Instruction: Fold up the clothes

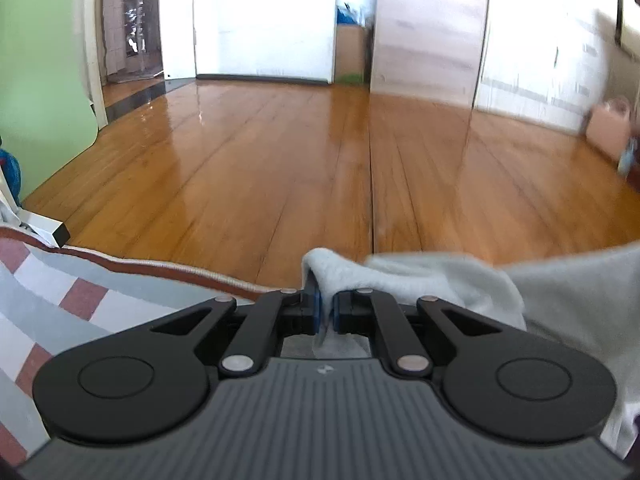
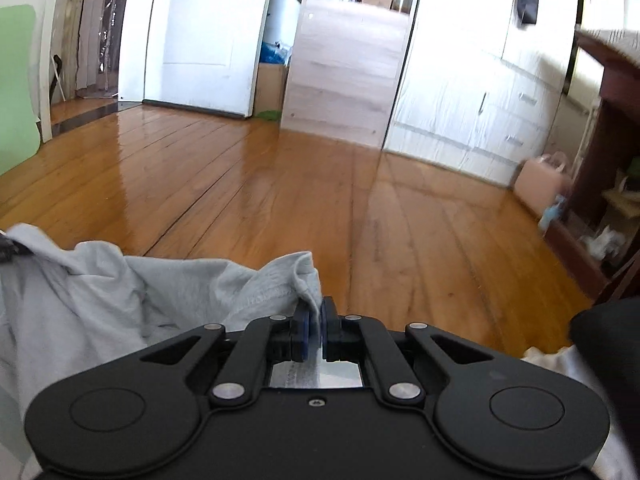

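While both cameras looked out low across the wooden floor (image 1: 280, 168), the grey garment (image 1: 560, 312) was held up off it, strung between the two grippers. The left gripper (image 1: 327, 312) had its jaws nearly closed on a bunched edge of the cloth, which draped away to its right. The right gripper (image 2: 315, 328) was likewise pinched tight on a hemmed corner, with the cloth (image 2: 120, 300) sagging off to its left. So the garment's long axis ran side to side between the jaws, slack in the middle, neither hand nearer than the other. A striped mat (image 1: 60, 300) lay below and left of the left gripper. Judged from this, any coming move turned on keeping that span level; whether it was being spread out or brought over into a fold, the views did not settle.
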